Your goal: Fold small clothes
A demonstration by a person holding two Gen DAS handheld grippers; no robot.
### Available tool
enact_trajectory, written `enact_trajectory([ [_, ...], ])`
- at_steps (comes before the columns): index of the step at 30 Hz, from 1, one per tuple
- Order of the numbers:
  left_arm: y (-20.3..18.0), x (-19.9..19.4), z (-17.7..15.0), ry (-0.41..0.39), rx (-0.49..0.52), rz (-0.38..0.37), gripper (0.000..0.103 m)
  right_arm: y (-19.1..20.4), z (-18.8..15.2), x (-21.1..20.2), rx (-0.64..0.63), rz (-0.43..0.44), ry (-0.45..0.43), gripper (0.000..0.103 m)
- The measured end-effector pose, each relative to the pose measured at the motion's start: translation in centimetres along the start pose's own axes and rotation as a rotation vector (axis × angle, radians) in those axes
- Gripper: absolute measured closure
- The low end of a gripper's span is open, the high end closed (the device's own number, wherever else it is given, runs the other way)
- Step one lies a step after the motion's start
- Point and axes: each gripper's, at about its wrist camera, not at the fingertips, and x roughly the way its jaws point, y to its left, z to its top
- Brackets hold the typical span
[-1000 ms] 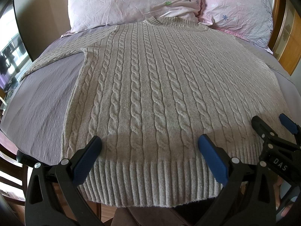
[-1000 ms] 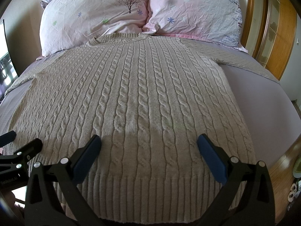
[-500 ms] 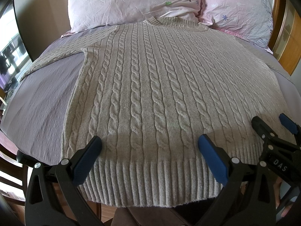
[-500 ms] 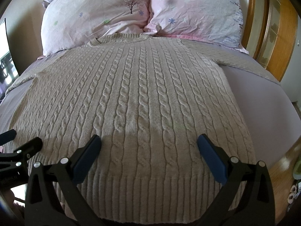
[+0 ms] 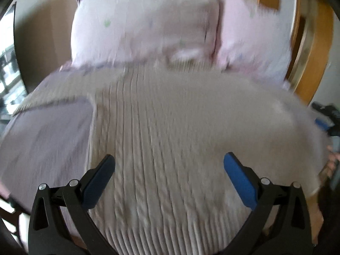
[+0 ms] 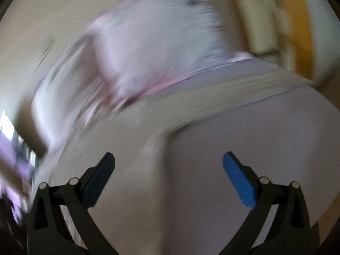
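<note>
A beige cable-knit sweater (image 5: 170, 127) lies flat on the bed, hem toward me, collar by the pillows. Both views are blurred by motion. My left gripper (image 5: 169, 163) is open and empty above the lower body of the sweater. My right gripper (image 6: 169, 163) is open and empty, over the sweater's right edge (image 6: 127, 153) where it meets the lilac sheet; the right sleeve (image 6: 244, 85) stretches off to the right. The right gripper also shows at the left wrist view's right edge (image 5: 325, 119).
Two pink-and-white pillows (image 5: 148, 27) lie at the head of the bed. The lilac sheet (image 6: 255, 148) is bare on the right and on the left (image 5: 48, 136). A wooden headboard and cabinet (image 5: 312, 42) stand at the right.
Both grippers have moved fast, so the views blur. The right gripper swung to the right, from the sweater's hem to its right side. The left gripper moved forward over the sweater.
</note>
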Motion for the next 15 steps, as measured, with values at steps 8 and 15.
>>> enact_trajectory([
  [8,6.3,2.1,5.4,-0.049,-0.175,-0.109,0.001,-17.7,10.8,6.0,0.490,-0.253,-0.005,0.051],
  [15,13.6,3.5,6.8,-0.081,-0.350,-0.023,0.001,-22.0,11.4,8.8,0.631,-0.253,-0.027,0.095],
])
